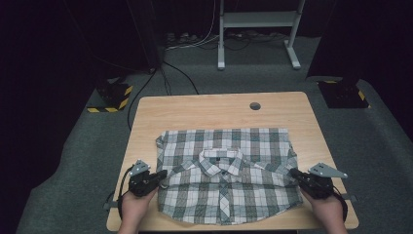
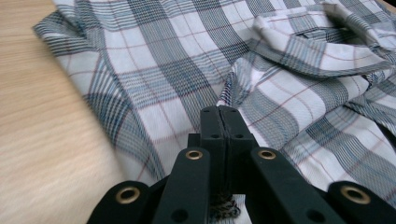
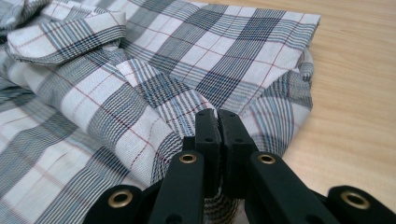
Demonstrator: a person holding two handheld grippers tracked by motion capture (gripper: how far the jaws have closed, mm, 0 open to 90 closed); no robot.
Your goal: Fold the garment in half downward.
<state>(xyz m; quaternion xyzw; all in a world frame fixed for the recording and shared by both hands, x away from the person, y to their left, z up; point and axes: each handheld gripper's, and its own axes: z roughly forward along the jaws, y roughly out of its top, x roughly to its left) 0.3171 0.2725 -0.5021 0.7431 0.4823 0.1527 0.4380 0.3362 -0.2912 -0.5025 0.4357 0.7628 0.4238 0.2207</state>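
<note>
A plaid shirt [image 1: 224, 170] in white, grey and blue lies folded on the wooden table [image 1: 195, 109], collar up and buttons down the middle. My left gripper [image 1: 163, 174] is at the shirt's left edge and is shut on a fold of the cloth. In the left gripper view the jaws [image 2: 218, 109] are pressed together with fabric of the shirt [image 2: 154, 79] caught low between them. My right gripper [image 1: 293, 173] is shut on the right edge. In the right gripper view its jaws [image 3: 216, 113] pinch the shirt [image 3: 210, 51] near the folded sleeve.
The table has a round cable hole [image 1: 254, 106] near its far edge. Bare wood [image 3: 355, 93] shows beside the shirt on both sides. Behind the table stand a white desk frame [image 1: 220, 48] and two yellow-and-black striped bases [image 1: 112, 97]. Cables lie on the grey floor.
</note>
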